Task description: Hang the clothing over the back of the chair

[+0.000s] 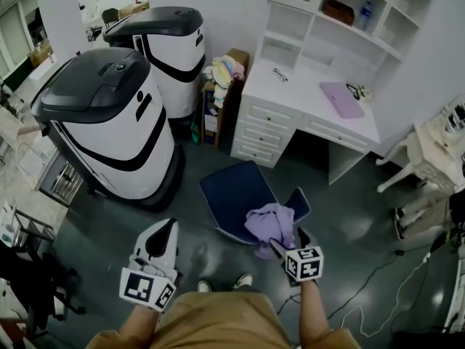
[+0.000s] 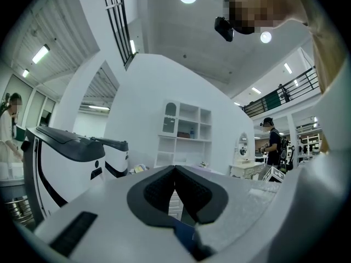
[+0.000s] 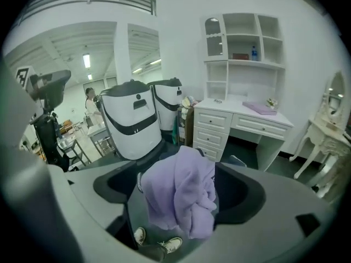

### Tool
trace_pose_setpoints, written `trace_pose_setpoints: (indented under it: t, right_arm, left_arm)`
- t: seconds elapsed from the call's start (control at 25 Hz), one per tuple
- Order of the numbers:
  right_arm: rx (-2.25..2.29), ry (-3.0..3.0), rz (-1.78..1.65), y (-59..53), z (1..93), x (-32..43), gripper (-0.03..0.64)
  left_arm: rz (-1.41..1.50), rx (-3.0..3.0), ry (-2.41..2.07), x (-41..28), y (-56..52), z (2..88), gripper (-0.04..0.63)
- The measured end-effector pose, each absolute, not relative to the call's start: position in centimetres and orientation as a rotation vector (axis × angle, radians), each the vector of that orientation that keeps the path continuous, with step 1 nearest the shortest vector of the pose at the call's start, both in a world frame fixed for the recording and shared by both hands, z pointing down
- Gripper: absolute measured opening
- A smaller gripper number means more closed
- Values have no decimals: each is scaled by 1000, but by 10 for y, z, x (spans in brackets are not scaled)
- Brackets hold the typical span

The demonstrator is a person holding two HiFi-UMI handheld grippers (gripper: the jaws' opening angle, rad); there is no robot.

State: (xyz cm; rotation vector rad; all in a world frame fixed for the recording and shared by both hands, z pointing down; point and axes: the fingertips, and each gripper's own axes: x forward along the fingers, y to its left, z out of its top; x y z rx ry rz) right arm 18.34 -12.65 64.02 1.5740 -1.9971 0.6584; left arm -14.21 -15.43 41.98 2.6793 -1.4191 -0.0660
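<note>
Indoor room with a dark glossy floor [image 1: 349, 217]. A white desk [image 1: 305, 93] with drawers and a shelf hutch [image 1: 341, 6] stands against the far wall. A flat purple item [image 1: 341, 99] and a pair of glasses [image 1: 280, 74] lie on the desktop. Two big white-and-black machines [image 1: 109, 122] stand at the left of the floor, with a box piled with cloth [image 1: 221, 71] between them and the desk. A white side table [image 1: 432, 151] is at the right edge and cables [image 1: 378, 267] run across the floor at near right. A blue chair [image 1: 236, 191] stands mid-floor in front of the desk. The purple clothing [image 1: 269, 222] is draped in a bunch over the chair's back, at the edge nearest the person, whose shoes [image 1: 243, 281] show just below it. The right gripper [image 1: 289, 240] points down at the clothing with its jaws spread wide. The cloth sits in the gap between them, and the pads are not clamped on it. The left gripper [image 1: 166, 231] is held off to the left of the chair over bare floor, roughly level, with its jaw tips together and nothing in them.
</note>
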Motion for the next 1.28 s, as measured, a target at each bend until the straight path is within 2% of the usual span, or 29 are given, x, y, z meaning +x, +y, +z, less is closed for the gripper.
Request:
trace_pose_setpoints:
  t: [0.32, 0.76, 1.04, 1.28]
  right_arm:
    - [1757, -2054, 678, -119, 597, 210, 322]
    - [1907, -2056, 717, -126, 577, 257, 3]
    - [1976, -2129, 780, -137, 559, 285, 3]
    - [2050, -2205, 592, -158, 497, 304, 3]
  left_arm:
    - [-81, 2699, -1393, -128, -155, 417, 4]
    - [-86, 2707, -1403, -97, -163, 405, 4]
    - [-95, 2701, -1447, -88, -170, 398, 4]
    - [-110, 2702, -1505, -90, -177, 387, 5]
